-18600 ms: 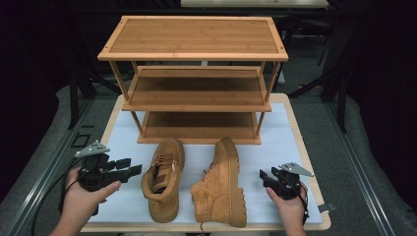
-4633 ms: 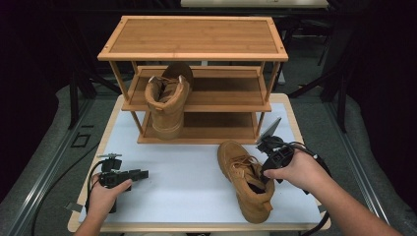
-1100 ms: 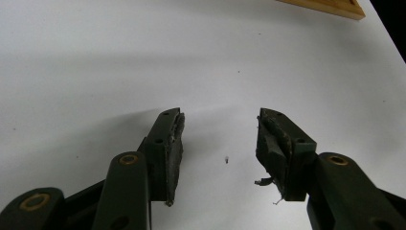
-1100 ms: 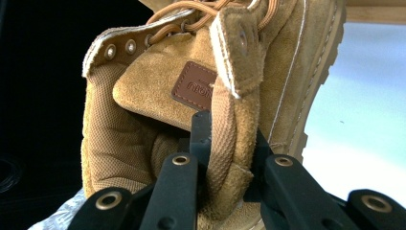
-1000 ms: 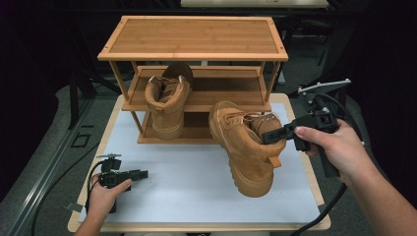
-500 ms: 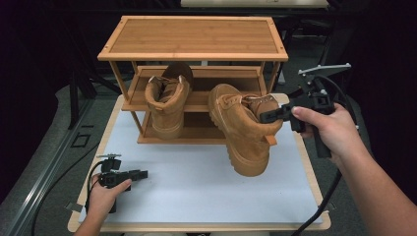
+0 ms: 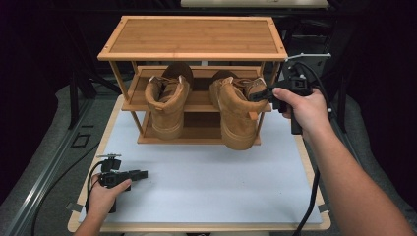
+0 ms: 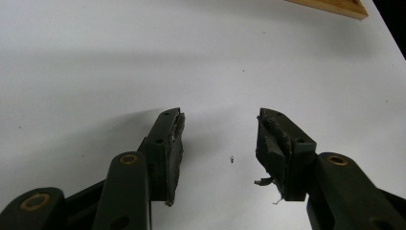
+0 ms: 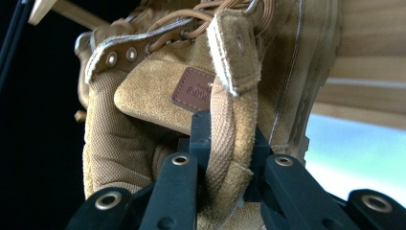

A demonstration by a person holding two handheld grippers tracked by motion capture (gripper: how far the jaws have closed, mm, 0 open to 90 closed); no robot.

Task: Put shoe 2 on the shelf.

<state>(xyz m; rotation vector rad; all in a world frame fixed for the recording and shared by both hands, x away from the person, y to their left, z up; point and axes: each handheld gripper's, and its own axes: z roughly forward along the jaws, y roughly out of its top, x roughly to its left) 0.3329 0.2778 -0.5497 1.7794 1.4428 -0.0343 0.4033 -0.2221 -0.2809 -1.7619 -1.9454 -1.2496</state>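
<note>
High view: right gripper (image 7: 263, 93) fingers pinching second boot (image 7: 235, 110) by heel collar, toe pointing far into rack (image 7: 192, 46) middle shelf, heel overhanging near edge. Left gripper (image 7: 140, 173) fingers spread, idle on desk (image 7: 211, 177).

We see a white table top (image 7: 206, 182) with a pale wooden edge, standing on grey floor (image 7: 54, 147). Beyond it the room lies dark; black frame legs (image 7: 74, 93) rise at far left.
</note>
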